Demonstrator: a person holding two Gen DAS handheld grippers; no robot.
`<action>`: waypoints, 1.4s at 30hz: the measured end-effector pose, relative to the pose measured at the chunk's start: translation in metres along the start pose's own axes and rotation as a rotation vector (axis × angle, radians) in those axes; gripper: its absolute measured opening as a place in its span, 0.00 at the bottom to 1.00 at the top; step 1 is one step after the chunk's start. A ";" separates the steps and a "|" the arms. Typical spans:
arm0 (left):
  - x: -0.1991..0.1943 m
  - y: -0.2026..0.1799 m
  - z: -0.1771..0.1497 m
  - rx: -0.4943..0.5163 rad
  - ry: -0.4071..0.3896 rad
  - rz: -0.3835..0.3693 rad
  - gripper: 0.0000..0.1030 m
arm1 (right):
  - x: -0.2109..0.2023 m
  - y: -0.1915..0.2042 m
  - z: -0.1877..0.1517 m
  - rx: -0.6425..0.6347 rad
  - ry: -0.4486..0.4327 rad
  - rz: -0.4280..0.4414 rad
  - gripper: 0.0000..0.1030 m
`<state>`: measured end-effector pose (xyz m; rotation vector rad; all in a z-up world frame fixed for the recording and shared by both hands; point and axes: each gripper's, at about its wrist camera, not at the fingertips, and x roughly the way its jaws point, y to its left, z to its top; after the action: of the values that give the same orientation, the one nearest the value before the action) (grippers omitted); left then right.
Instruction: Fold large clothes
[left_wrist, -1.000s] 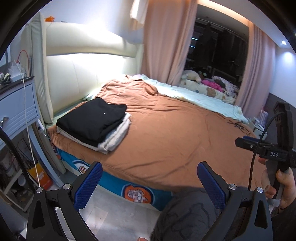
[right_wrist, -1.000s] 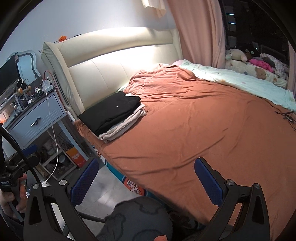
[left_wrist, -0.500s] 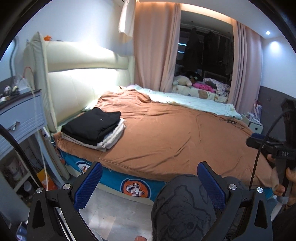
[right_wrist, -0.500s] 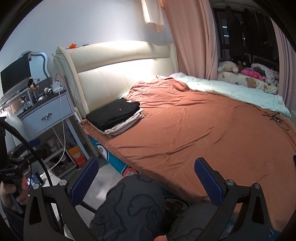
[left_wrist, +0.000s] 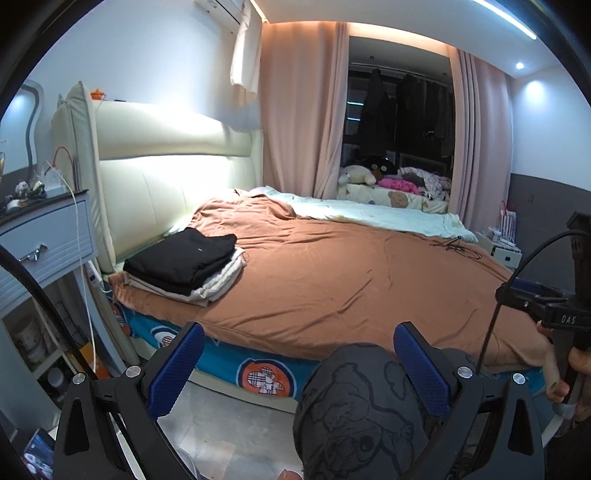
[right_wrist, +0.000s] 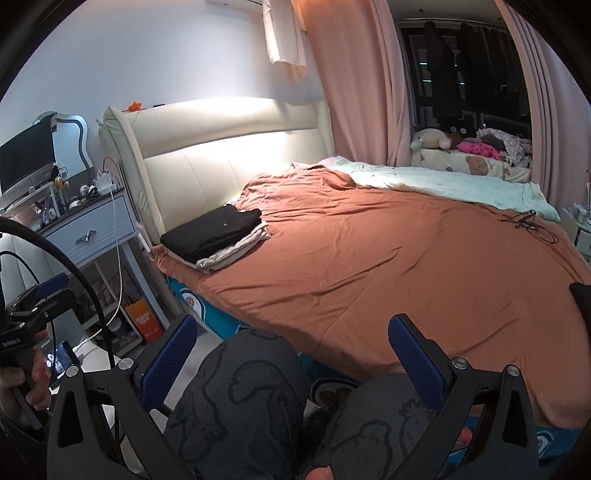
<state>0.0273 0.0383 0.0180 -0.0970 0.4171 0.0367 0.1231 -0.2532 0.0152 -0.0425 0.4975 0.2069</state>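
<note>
folded clothes (left_wrist: 184, 264) sit in a small stack on the bed (left_wrist: 351, 280), at the corner nearest the cream headboard (left_wrist: 159, 162). a black garment (right_wrist: 212, 230) lies on top and a pale one (right_wrist: 236, 251) shows beneath it, its edge sticking out toward the middle of the bed. an orange-brown cover is spread over most of the bed, with a mint-green blanket (left_wrist: 373, 216) along the far side.

i hold my left claw (left_wrist: 301, 365) off the bed, below its near edge, with both blue pads spread wide and nothing between them. my right claw (right_wrist: 291, 358) hangs in the same way, pads wide apart, gripping nothing. both are well away from the stack. my knees in dark patterned trousers (right_wrist: 251, 402) fill the space between the pads in both views.

beside the headboard stands a pale blue nightstand (right_wrist: 92, 229); its drawer is closed, so its contents are hidden, and small clutter and a white cable rest on top. its lower open shelf holds some items too small to make out. beyond the bed, stuffed toys (left_wrist: 360, 175) lie on a window bench between pink curtains.
</note>
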 end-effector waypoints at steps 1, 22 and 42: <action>-0.001 0.000 0.000 0.002 0.001 0.000 1.00 | 0.000 0.001 0.000 0.000 0.000 -0.001 1.00; 0.001 -0.006 0.001 0.012 -0.003 -0.007 1.00 | 0.005 -0.002 -0.002 0.044 0.003 -0.001 1.00; -0.008 0.003 -0.003 0.001 -0.016 0.020 1.00 | 0.009 -0.008 -0.005 0.070 0.018 0.003 1.00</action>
<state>0.0182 0.0405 0.0181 -0.0917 0.4025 0.0565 0.1304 -0.2598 0.0064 0.0250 0.5223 0.1923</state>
